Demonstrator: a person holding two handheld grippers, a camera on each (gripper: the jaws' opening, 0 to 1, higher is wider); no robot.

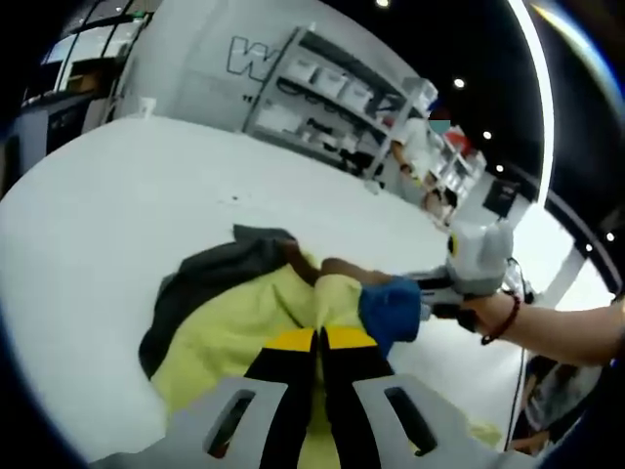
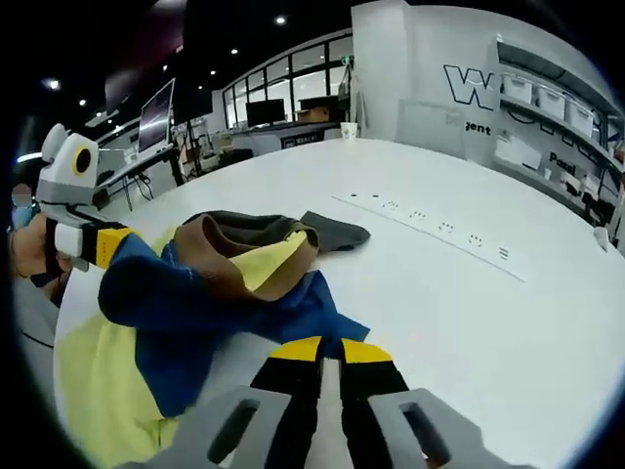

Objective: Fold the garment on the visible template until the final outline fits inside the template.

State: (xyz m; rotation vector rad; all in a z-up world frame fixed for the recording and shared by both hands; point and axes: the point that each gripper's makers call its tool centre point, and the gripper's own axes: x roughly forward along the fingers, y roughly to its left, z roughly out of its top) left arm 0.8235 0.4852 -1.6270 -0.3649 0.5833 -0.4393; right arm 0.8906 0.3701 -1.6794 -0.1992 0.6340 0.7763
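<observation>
One garment (image 1: 249, 313) lies bunched on the white table (image 1: 107, 225), a patchwork of yellow, dark grey, brown and blue panels. In the left gripper view it sits right at the tips of the left gripper (image 1: 319, 340), whose yellow-tipped jaws are pressed together with yellow cloth around them; whether cloth is pinched between them I cannot tell. Across the heap, the right gripper (image 1: 415, 293) comes in from the right, held in a hand (image 1: 485, 315) with a dark red band at the wrist, its tip buried in the blue fold.

In the right gripper view the garment (image 2: 210, 278) spreads to the left of and just ahead of the right gripper (image 2: 329, 350), whose jaws also meet with only a thin seam between; blue cloth reaches to their left tip. The left gripper (image 2: 103, 246) enters at the left edge, touching the blue sleeve. The table (image 2: 469, 313) carries a row of small sockets (image 2: 430, 223). Two grippers, one garment.
</observation>
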